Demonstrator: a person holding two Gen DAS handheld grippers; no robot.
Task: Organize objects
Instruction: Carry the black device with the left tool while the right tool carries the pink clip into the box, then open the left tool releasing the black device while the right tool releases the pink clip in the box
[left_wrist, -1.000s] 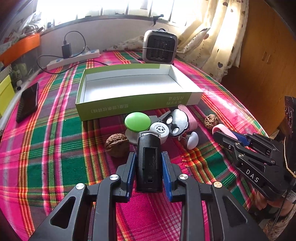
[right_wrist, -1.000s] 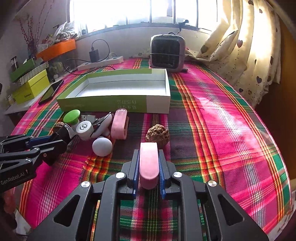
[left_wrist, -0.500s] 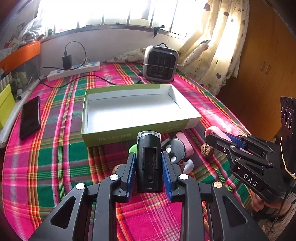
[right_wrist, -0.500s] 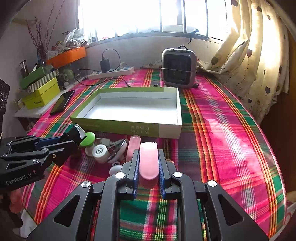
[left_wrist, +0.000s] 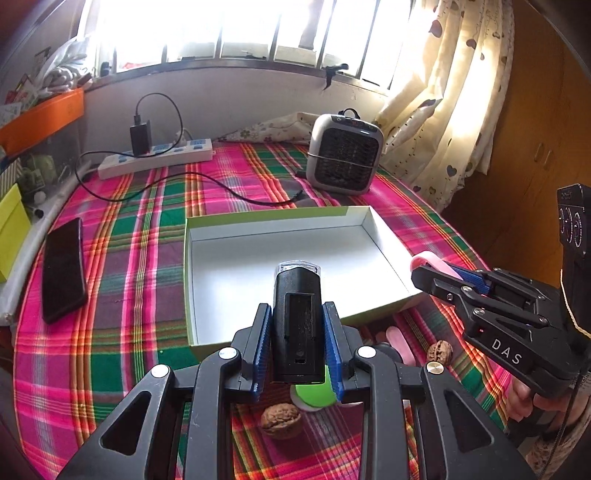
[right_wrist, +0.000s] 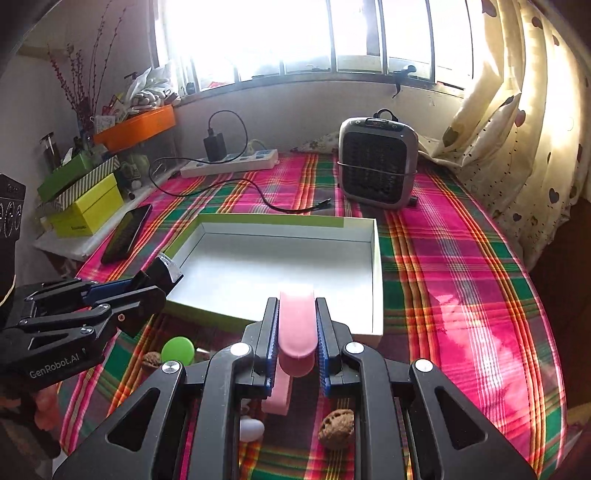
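Left wrist view first: my left gripper (left_wrist: 297, 334) is clamped on a black device (left_wrist: 296, 321) with a clear cap at its front end, blue pads pressed against both its sides, and it hangs above the near part of the green-edged box (left_wrist: 280, 216). Over on my right, the right gripper (right_wrist: 297, 339) pinches a pink clip-like piece (right_wrist: 296, 325) between its pads, just at the box's near wall, its tip over the rim.

Looking outward, the box floor is bare white, nothing in it that I can see. So I'd call this early going: two items in hand and over the box, none yet set down.

Below and behind my fingers the rest of the pile waits on the plaid tablecloth (left_wrist: 140, 266): a green round button-like thing (right_wrist: 178, 349), a walnut (left_wrist: 281, 421) near it, a second walnut (right_wrist: 336, 428) on the right, another pink piece (right_wrist: 279, 395), a small white egg-shaped object (right_wrist: 252, 428). All of that is left to do.

Further back sit a phone (left_wrist: 62, 269), a power strip (left_wrist: 155, 158) and a small heater (left_wrist: 343, 155), well apart from the box.
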